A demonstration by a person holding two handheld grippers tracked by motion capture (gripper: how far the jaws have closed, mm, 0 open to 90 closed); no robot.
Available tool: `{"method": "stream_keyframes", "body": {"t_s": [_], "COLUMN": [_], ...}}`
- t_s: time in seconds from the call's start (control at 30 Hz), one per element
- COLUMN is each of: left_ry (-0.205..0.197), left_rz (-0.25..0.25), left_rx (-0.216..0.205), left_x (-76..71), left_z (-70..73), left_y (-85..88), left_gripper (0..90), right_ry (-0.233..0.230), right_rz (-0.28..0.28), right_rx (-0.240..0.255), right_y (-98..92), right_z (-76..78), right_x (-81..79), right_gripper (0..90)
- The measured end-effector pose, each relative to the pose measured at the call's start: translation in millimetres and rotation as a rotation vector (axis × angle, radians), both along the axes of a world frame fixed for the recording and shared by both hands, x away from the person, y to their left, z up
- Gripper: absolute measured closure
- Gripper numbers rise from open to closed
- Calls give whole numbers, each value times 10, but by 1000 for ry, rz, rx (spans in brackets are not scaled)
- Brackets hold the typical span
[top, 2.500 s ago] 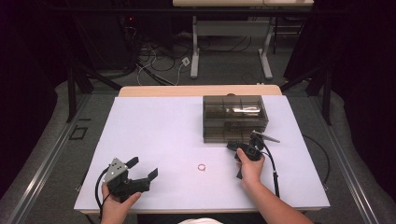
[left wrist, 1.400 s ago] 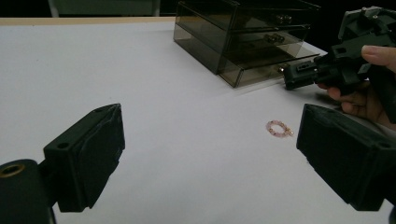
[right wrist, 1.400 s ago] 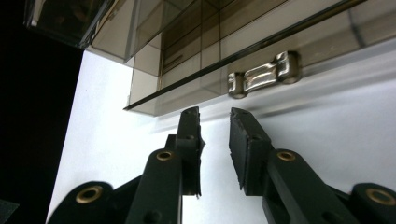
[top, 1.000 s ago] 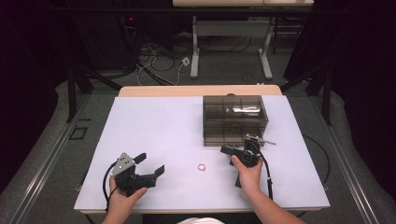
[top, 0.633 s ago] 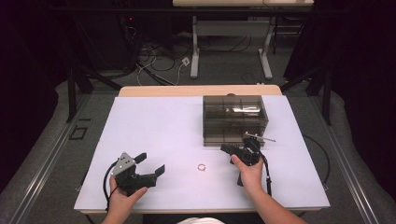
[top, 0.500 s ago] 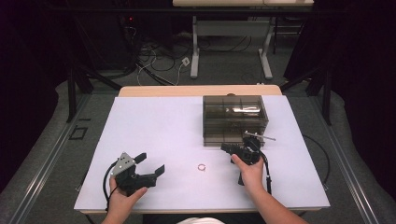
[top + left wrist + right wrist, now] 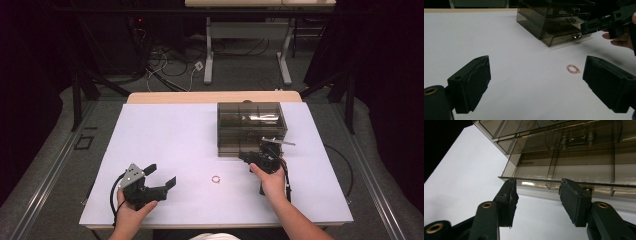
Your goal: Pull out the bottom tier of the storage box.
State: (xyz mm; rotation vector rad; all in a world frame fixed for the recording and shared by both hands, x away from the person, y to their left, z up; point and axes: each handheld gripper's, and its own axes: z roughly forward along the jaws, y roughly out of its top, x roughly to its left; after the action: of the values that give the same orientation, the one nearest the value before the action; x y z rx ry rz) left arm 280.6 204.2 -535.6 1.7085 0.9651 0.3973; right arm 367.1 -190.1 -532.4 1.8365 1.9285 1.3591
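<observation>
Bottom drawer (image 7: pixel 564 37) of the smoked, see-through drawer box (image 7: pixel 251 127): it stands a little way out of the box front, at the box's lowest level, on the side facing the person.

Handling, as judged: the drawer is thin hard plastic, so stiff, light and smooth. It should slide with little force. The box itself looks light enough to shift on the worktop (image 7: pixel 165 135) if the pull is abrupt or off-line. The walls would scratch or crack under a hard pinch.

Point of hold, as judged: the small metal knob (image 7: pixel 576 36) at the middle of the drawer front is the proper place. The top rim of the front panel is the alternative, though slippery.

Right gripper (image 7: pixel 537 185): directly in front of the box, tips at the drawer's front rim. Its jaws have just been opening and stand apart, with nothing clamped between them. The knob sits partly behind one jaw.

Left gripper (image 7: pixel 537 61): well away from the box, on the near side of the worktop, jaws wide open and empty.

Bead ring (image 7: pixel 216 179): lies loose on the worktop in front of the box, between the two grippers. It is light and would roll or skid easily.
</observation>
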Motion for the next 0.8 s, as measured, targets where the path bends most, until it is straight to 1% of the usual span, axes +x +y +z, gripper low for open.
{"method": "stream_keyframes", "body": {"t_s": [0.03,0.1,0.2,0.27,0.33,0.4,0.43,0.47,0.53,0.6,0.67,0.7,0.8], "left_ry": [0,2,-1,-1,2,3,5,10,12,11,9,10,9], "left_rz": [0,1,2,4,6,4,2,2,0,-1,-3,-1,1], "left_rx": [0,-2,1,1,-4,-1,2,-2,-3,-4,1,-4,-6], "left_x": [-1,-3,-2,-1,5,20,26,30,35,32,27,24,23], "left_z": [0,0,-1,-1,-4,-10,-12,-15,-18,-17,-12,-10,-8], "left_y": [1,3,9,12,11,14,14,9,2,-4,-1,-1,8], "left_gripper": [80,80,80,80,80,80,80,80,80,80,80,80,81], "right_ry": [-9,-1,-3,-31,-43,-68,-68,-67,-87,-106,-119,-127,-141], "right_rz": [-7,-1,13,24,46,54,76,87,102,107,108,105,101], "right_rx": [-6,-3,-18,-27,-40,-56,-63,-68,-106,-133,-146,-167,-173], "right_y": [-6,-16,-29,-42,-54,-57,-68,-69,-82,-106,-125,-134,-162], "right_z": [-4,4,30,53,86,108,122,130,145,153,175,189,238], "right_x": [7,19,34,44,58,78,86,94,106,117,121,124,123], "right_gripper": [480,488,489,486,480,468,455,436,427,422,410,410,438]}}
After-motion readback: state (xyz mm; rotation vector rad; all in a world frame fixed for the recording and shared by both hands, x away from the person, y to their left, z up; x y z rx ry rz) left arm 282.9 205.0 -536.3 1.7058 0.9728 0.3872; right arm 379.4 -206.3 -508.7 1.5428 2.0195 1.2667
